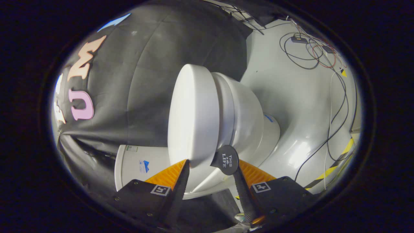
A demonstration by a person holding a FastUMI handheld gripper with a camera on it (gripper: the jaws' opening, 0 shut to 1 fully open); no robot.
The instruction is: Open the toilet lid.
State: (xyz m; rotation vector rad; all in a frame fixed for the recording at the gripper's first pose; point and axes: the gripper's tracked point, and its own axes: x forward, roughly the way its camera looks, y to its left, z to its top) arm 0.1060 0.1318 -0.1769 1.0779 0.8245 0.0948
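Just ahead of the gripper (210, 163), a white toilet (245, 113) is filling the middle of the gripper view, and the whole scene is appearing rolled onto its side. The toilet lid (194, 113) is lying closed against the seat (224, 106), its broad pale top facing toward the black cloth wall (145, 64), while the bowl (250, 116) is swelling out on the far side of the seat and narrowing to the pedestal (270, 129). The two fingers are standing apart, with the near edge of the toilet lid sitting in the gap between them. One fingertip (185, 166) is resting at or right beside the lid's rim; whether it is actually pressing on it is not clear. A round dark tab (226, 160) with small lettering is sticking out beside the seat at the lid's near edge, and the other finger (241, 184) is running up just under that tab, close enough that contact cannot be judged. Both fingers are not clamping anything, so the tool is reading as open. Beside the lid, toward the gripper's body, the white cistern (136, 165) is showing with small stickers on it. Beyond the toilet, the pale floor (297, 97) is carrying loose cables (333, 106), and yellow-and-black tape (336, 161) is running along its edge.
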